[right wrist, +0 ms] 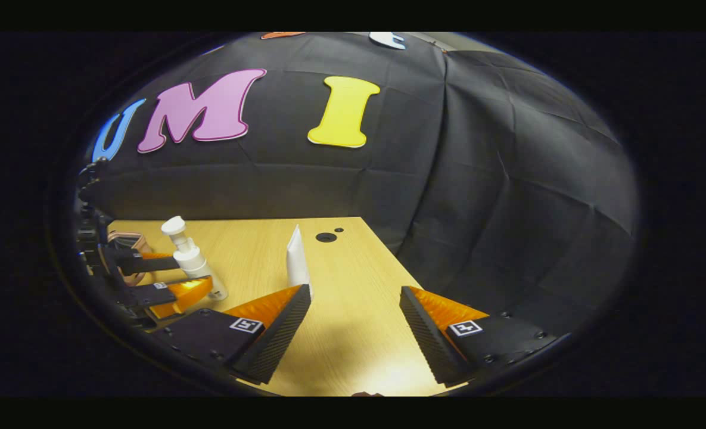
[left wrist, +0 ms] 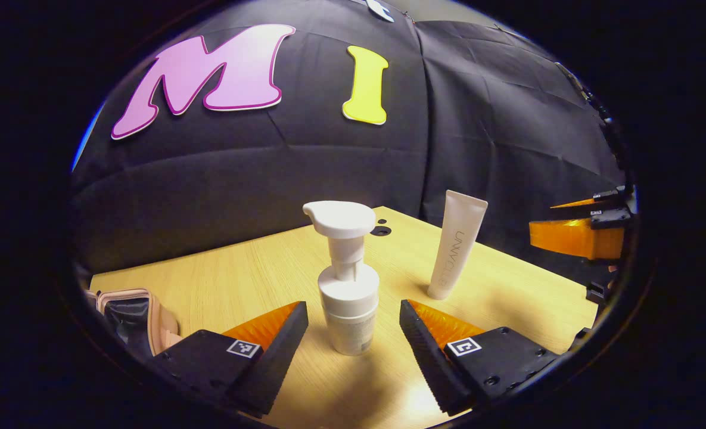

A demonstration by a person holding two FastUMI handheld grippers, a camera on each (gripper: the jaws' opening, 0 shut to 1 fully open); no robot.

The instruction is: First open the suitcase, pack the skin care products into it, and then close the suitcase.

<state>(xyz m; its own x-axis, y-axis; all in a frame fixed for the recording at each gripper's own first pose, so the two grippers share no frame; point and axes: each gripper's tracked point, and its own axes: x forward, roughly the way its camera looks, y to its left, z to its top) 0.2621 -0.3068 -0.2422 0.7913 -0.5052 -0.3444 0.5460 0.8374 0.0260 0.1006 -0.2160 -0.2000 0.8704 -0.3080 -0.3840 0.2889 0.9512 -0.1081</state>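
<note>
At the left edge of your left gripper view the suitcase (left wrist: 131, 316) is cut off, so you cannot tell whether it is open. Your left gripper (left wrist: 353, 325) has its fingers apart on either side of the upright pump bottle (left wrist: 347, 280), not touching it, with the white tube (left wrist: 457, 244) standing farther back on the counter (left wrist: 257, 268). Your right gripper (right wrist: 355, 316) is spread wide over bare counter, its left finger (right wrist: 281, 328) hiding the tube's base.

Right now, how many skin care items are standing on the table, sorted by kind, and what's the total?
Pump bottle: 1, standing between the open fingers of the left tool
Squeeze tube: 1, standing on its cap farther back on the table
Total: 2
</note>
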